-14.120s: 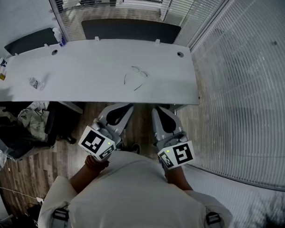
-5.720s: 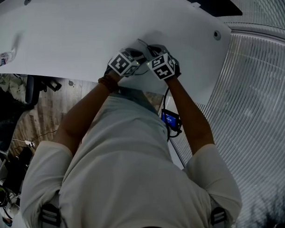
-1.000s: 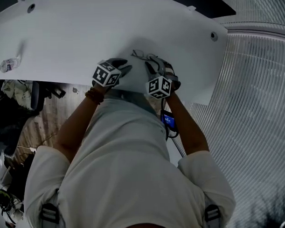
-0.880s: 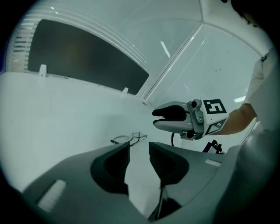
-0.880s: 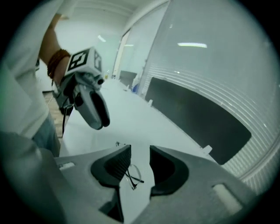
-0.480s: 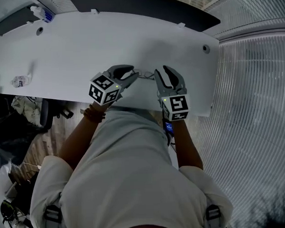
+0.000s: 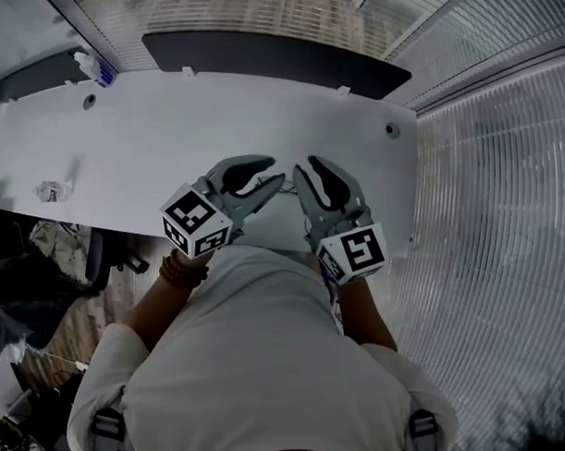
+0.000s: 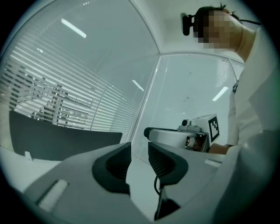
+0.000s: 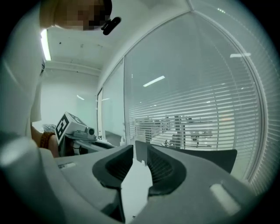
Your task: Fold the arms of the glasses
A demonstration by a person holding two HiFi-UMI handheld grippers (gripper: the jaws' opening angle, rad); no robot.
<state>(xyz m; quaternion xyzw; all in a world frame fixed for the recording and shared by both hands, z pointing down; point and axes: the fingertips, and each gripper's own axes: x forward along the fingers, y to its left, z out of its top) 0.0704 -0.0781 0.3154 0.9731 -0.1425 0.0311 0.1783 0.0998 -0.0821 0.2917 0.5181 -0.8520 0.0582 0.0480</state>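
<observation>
In the head view the left claw (image 7: 273, 170) and the right claw (image 7: 307, 165) hang side by side above the near edge of the worktop (image 7: 168, 131), tips almost meeting, and the jaws of both are closing. A thin dark trace just beyond and between the tips is probably the glasses (image 7: 288, 186), lying on the worktop and held by neither claw; whether the arms are folded is too small to tell. The folding step looks finished or paused – the next move would call for coming down with the jaws wide again only if an arm is unfolded. Far out to the left claw's side lie a crumpled wrapper (image 7: 51, 190) and a bottle (image 7: 89, 67), well apart from the glasses, so nothing stands in the way. The left gripper view shows its pads apart with nothing between them, pointing about level at window blinds (image 8: 52, 96). The right gripper view shows the same – an empty gap, blinds ahead.
</observation>
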